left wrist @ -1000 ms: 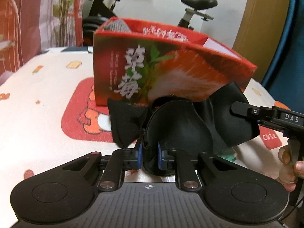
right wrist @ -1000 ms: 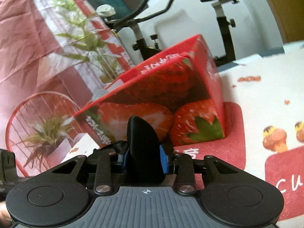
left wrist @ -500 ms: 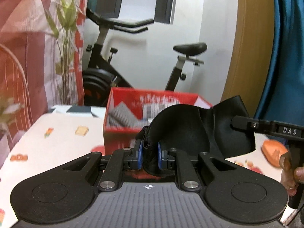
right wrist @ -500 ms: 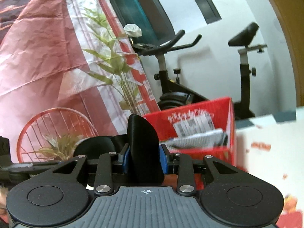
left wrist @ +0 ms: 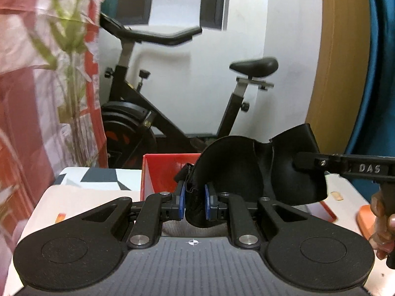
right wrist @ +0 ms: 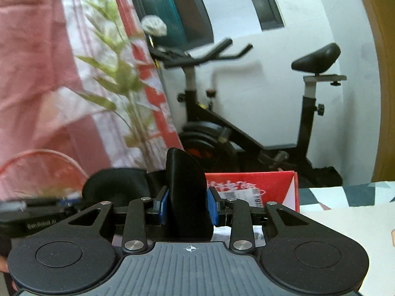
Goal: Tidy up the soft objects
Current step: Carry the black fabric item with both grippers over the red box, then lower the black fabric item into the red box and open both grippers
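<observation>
Above the red box, both grippers' fingers pinched on one black fabric piece, left gripper, right gripper

Black soft cloth, curled, held off the table; red box at its 9 o'clock, open.

Black tongs with blue pads, silver screws, ribbed grey housing, white "DAS" lettering.
</observation>
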The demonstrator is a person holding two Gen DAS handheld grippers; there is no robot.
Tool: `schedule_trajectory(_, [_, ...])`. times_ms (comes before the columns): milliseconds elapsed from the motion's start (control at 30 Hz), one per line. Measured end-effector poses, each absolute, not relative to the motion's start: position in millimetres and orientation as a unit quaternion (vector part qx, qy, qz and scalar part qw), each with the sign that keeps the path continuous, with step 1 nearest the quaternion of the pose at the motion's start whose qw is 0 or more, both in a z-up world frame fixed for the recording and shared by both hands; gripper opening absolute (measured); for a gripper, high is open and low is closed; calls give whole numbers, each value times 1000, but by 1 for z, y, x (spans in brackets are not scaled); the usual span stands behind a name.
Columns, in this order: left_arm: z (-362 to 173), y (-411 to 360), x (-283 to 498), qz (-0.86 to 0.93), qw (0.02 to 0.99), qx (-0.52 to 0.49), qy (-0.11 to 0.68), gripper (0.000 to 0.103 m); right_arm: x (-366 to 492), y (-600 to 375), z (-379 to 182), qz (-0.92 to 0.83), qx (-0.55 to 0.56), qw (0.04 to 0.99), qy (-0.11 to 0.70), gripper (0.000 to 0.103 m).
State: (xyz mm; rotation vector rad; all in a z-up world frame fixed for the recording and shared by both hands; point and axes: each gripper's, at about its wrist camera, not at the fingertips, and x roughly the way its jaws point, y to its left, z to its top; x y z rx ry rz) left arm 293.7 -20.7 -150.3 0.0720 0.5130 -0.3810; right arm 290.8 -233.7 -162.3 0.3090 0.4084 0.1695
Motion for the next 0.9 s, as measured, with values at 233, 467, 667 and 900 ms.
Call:
schedule_trajectory(233, [-160, -43, 356, -211, 933, 58, 285, 16, 355, -242, -192, 40, 161, 948, 271, 30])
schedule_trajectory(467, [-189, -44, 395, -197, 926, 59, 317, 16, 386, -249, -217, 28, 153, 938, 310, 31])
schedule_trajectory(667, [-199, -39, 407, -191, 925, 49, 324, 17, 395, -244, -220, 10, 132, 936, 326, 49])
schedule_trajectory(900, [-191, -31, 387, -194, 937, 65, 285, 63, 383, -246, -218, -8, 133, 940, 314, 86])
